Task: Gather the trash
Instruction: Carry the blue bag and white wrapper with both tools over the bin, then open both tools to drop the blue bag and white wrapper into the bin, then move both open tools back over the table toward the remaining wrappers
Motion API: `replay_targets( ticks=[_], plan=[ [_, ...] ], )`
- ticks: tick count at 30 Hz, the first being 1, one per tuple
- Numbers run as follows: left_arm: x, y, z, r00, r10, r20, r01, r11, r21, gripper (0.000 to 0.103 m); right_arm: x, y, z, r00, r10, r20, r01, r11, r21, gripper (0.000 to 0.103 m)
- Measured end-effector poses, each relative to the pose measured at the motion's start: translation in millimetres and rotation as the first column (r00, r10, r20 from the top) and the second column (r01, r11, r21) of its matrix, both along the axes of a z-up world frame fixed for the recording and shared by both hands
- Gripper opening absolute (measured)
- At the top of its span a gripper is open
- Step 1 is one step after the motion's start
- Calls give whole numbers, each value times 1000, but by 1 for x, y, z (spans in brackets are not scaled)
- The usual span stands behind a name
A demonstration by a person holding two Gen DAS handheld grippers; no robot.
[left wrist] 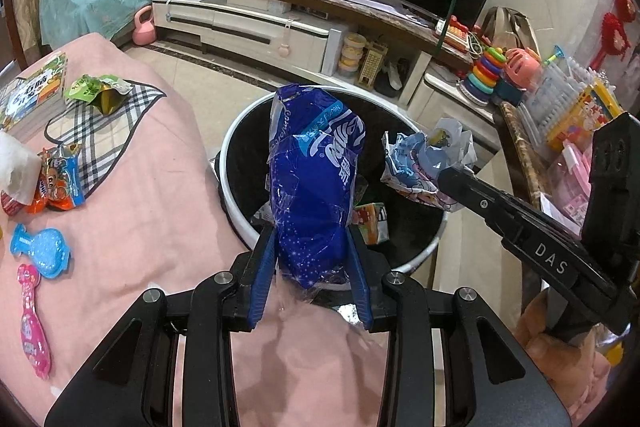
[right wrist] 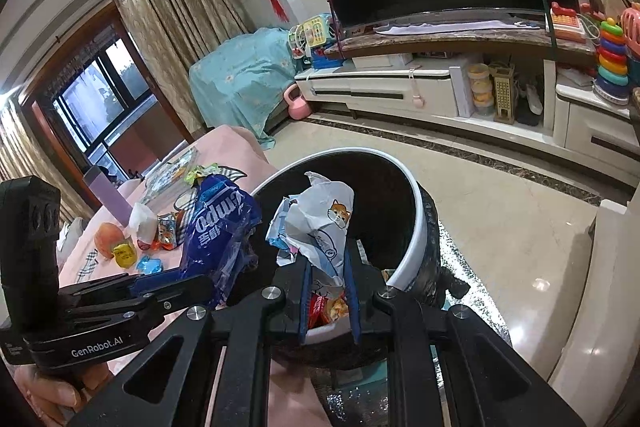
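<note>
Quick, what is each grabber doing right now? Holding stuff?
Left gripper: closed on the blue plastic bag, above the trash bin.
Right gripper: closed on the crumpled white wrapper, over the same bin.

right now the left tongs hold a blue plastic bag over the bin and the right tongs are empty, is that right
Not quite. The right tongs are not empty: they are shut on a crumpled white wrapper, as the right wrist view shows. The left tongs do hold the blue plastic bag over the bin.
</note>
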State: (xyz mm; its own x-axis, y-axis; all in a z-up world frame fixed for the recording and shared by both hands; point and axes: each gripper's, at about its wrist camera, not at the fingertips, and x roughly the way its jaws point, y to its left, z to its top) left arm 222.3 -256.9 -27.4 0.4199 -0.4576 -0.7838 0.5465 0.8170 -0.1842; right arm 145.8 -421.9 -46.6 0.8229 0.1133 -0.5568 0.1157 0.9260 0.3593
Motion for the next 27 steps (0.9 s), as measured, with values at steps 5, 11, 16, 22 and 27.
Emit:
replay_targets(
  ticks=[5, 11, 16, 22, 27],
  plan=[
    [4, -1, -1, 1000, 15, 2, -15, 1000, -6, 47, 9, -3, -2, 1000, 0, -18, 0, 1000, 4, 23],
    [5, 15, -2, 999, 54, 3, -54, 998, -33, 60, 10, -7, -3, 1000, -10, -18, 11, 1000, 24, 44],
    [1, 40, -4, 993, 114, 11, -114, 992, -54, 67, 7, -3, -1, 1000, -1, -6, 1, 999, 37, 58],
    [-11, 79, -10, 983, 185, 20, -184, 981, -57, 69, 4, 19, 5, 999, 38, 26, -39, 998, 49, 85],
    [-24, 119, -15, 967, 253, 31, -251, 967, -51, 70, 6, 53, 9, 994, 99, 43, -101, 995, 29, 92]
  ],
)
